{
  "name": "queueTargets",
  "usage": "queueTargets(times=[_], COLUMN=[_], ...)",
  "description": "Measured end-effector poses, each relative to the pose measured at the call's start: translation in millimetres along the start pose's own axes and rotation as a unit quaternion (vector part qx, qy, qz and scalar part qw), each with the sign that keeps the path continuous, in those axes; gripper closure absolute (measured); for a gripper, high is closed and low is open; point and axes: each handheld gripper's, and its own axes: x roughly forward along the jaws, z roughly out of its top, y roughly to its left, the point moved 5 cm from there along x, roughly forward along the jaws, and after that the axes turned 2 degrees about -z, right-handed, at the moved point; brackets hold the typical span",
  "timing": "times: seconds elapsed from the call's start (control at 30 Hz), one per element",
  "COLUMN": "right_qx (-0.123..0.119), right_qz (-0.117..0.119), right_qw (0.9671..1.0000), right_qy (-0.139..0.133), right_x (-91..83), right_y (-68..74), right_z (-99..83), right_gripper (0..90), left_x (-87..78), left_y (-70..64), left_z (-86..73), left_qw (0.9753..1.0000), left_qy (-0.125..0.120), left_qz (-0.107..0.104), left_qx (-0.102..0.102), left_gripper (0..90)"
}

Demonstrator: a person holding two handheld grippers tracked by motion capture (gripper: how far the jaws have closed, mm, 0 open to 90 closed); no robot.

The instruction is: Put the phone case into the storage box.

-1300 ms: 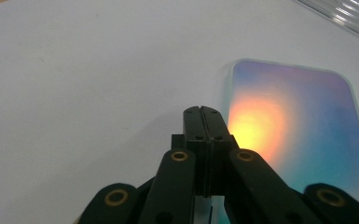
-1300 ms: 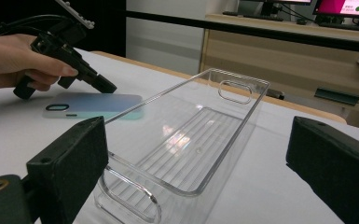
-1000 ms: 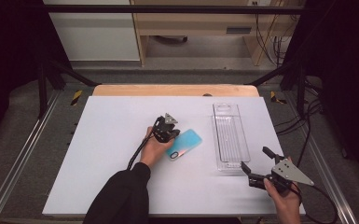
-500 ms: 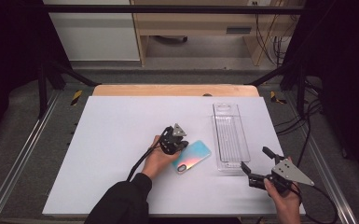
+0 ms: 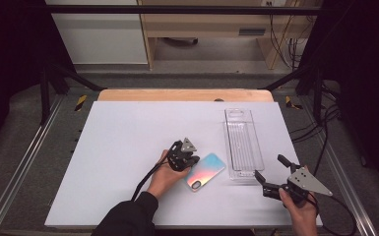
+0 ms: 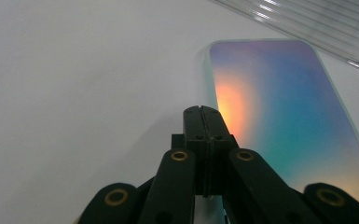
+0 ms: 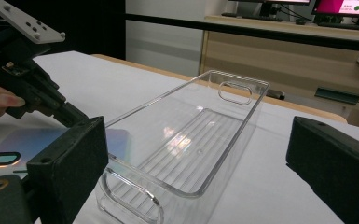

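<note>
An iridescent phone case [image 5: 206, 171] lies flat on the white table [image 5: 118, 147], just left of a clear plastic tray [image 5: 243, 142]. My left gripper [image 5: 186, 160] is at the case's left edge. In the left gripper view its jaws are pressed together over the rim of the phone case [image 6: 279, 107], shut on that edge. My right gripper [image 5: 268, 167] is held open near the table's front right, a short way from the tray's near end. In the right gripper view the tray [image 7: 191, 140] lies ahead between the wide-apart pads [image 7: 70, 172], with the case [image 7: 37, 144] at left.
A wooden strip [image 5: 184, 95] runs along the table's far edge. Metal rails [image 5: 24, 167] and black frame legs flank the table. Cables [image 5: 325, 137] hang off the right side. Bare white surface spreads over the left and far parts of the table.
My left gripper has moved toward the near right, and the phone case has slid and turned with it, ending closer to the tray's near end. The right gripper has stayed put.
</note>
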Motion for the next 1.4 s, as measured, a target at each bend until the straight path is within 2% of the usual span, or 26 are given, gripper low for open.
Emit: queueTargets(times=[0.87, 0.97, 1.03, 1.07, 1.1, 1.13, 1.17, 1.2, 1.23, 1.3, 1.37, 1.4], right_qx=[-0.002, -0.002, -0.002, -0.001, -0.001, -0.001, -0.001, -0.001, -0.002, -0.002, -0.001, -0.001], right_qz=[0.001, 0.0, 0.0, 0.0, 0.0, 0.0, 0.0, 0.0, 0.0, 0.0, 0.0, 0.0], right_qw=[1.0, 1.0, 1.0, 1.0, 1.0, 1.0, 1.0, 1.0, 1.0, 1.0, 1.0, 1.0], right_qy=[0.004, 0.004, 0.002, 0.002, 0.003, 0.003, 0.004, 0.004, 0.005, 0.005, 0.005, 0.005], right_x=[0.5, 0.4, 0.2, 0.2, 0.2, 0.2, 0.2, 0.2, 0.3, 0.4, 0.1, 0.1], right_y=[1.0, 0.8, 0.4, 0.4, 0.2, 0.2, 0.1, 0.1, 0.2, 0.2, 0.2, 0.2], right_z=[-0.3, -0.3, -0.2, -0.2, -0.3, -0.3, -0.4, -0.4, -0.7, -0.8, -0.9, -0.9], right_gripper=[6.0, 6.0, 6.0, 6.0, 6.0, 6.0, 6.0, 6.0, 6.0, 6.0, 6.0, 6.0], left_x=[-1.4, -2.6, -7.9, -10.3, -13.2, -13.2, -18.1, -18.1, -23.4, -27.0, -35.9, -35.9], left_y=[-9.7, -10.3, -10.3, -10.2, -10.3, -10.3, -10.2, -10.2, -11.4, -12.3, -14.9, -14.9], left_z=[-1.3, -1.3, -0.7, -0.3, 0.3, 0.3, 1.0, 1.0, 2.0, 2.4, 2.8, 2.8], left_qw=[1.0, 1.0, 0.9998, 0.9995, 0.9989, 0.9989, 0.9978, 0.9978, 0.9973, 0.9969, 0.9953, 0.9953], left_qy=[0.004, 0.0, -0.01, -0.014, -0.017, -0.017, -0.017, -0.017, -0.021, -0.025, -0.033, -0.033], left_qz=[-0.005, 0.0, 0.015, 0.024, 0.042, 0.042, 0.065, 0.065, 0.07, 0.074, 0.089, 0.089], left_qx=[0.001, -0.002, -0.009, -0.011, -0.01, -0.01, -0.003, -0.003, -0.011, -0.013, -0.018, -0.018], left_gripper=[90.0, 90.0, 89.3, 87.1, 82.3, 77.0, 69.8, 65.2, 57.2, 49.3, 37.4, 32.2])
